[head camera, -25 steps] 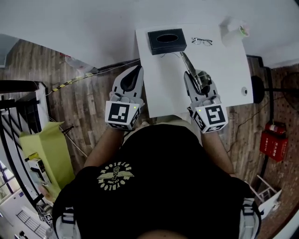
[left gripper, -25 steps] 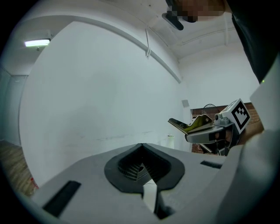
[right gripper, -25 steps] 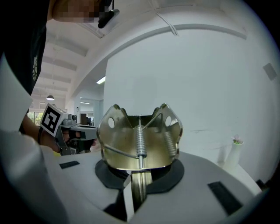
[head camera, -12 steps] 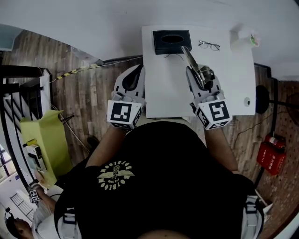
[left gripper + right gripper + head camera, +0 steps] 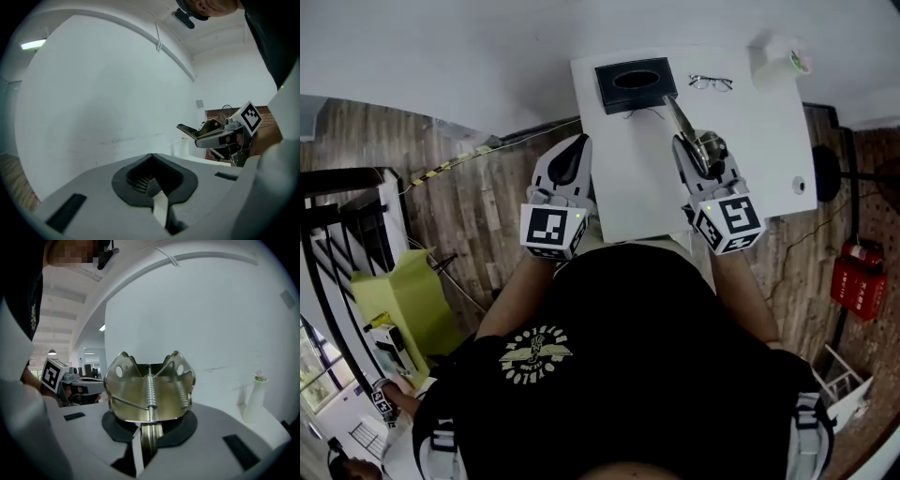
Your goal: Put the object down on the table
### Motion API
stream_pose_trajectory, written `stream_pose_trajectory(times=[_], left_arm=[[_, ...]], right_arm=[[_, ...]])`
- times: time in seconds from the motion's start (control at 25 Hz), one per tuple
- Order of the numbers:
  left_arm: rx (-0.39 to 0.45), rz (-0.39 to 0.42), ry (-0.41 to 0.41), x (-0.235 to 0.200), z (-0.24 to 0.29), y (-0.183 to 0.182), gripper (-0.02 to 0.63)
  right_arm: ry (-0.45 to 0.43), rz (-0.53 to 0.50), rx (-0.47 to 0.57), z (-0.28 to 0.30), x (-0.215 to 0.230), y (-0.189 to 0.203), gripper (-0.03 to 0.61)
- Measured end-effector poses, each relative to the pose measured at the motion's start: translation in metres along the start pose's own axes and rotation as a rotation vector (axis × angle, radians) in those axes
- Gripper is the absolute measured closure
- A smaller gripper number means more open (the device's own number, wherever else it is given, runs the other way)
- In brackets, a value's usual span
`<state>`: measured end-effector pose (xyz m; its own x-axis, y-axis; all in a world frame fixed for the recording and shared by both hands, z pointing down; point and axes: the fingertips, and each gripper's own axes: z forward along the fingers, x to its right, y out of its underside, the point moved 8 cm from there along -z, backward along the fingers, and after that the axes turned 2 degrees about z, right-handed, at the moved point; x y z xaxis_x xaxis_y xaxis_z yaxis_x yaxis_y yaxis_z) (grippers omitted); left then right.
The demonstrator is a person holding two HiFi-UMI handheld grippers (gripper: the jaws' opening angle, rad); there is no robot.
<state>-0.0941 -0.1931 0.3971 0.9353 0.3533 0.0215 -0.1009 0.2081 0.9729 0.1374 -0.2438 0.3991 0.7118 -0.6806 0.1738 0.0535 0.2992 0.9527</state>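
Note:
My right gripper (image 5: 701, 159) is shut on a shiny metal spring clip (image 5: 686, 131) and holds it above the white table (image 5: 637, 192), near its front right part. In the right gripper view the clip (image 5: 149, 387) fills the middle, with its coil spring and two holed ears standing up from the jaws of the gripper (image 5: 146, 434). My left gripper (image 5: 570, 155) hangs at the table's left front edge. Its jaws are shut with nothing between them (image 5: 154, 187). The left gripper view shows the right gripper (image 5: 234, 133) carrying the clip (image 5: 202, 132).
At the table's far side stand a dark tissue box (image 5: 635, 84), a pair of glasses (image 5: 710, 82) and a white vase (image 5: 773, 64). A white wall lies beyond. Wooden floor surrounds the table, with a red box (image 5: 856, 279) to the right and a yellow-green bag (image 5: 412, 300) to the left.
The head view has shifted a little. Both grippers keep their places over the table's near edge, and the right one still holds the clip.

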Motion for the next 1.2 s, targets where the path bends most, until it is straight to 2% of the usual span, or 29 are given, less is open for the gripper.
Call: stream_pose_trajectory(times=[0.36, 0.68, 1.2], left_arm=[[0.033, 0.005, 0.123, -0.025, 0.015, -0.006, 0.606], [0.034, 0.01, 0.228, -0.032, 0.031, -0.005, 0.607], [0.017, 0.017, 0.261, -0.053, 0.044, 0.005, 0.607]], right_arm=[[0.113, 0.058, -0.039, 0.005, -0.015, 0.017, 0.513], [0.193, 0.115, -0.09, 0.019, -0.007, 0.043, 0.514], [0.264, 0.141, -0.196, 0.054, 0.022, 0.095, 0.513]])
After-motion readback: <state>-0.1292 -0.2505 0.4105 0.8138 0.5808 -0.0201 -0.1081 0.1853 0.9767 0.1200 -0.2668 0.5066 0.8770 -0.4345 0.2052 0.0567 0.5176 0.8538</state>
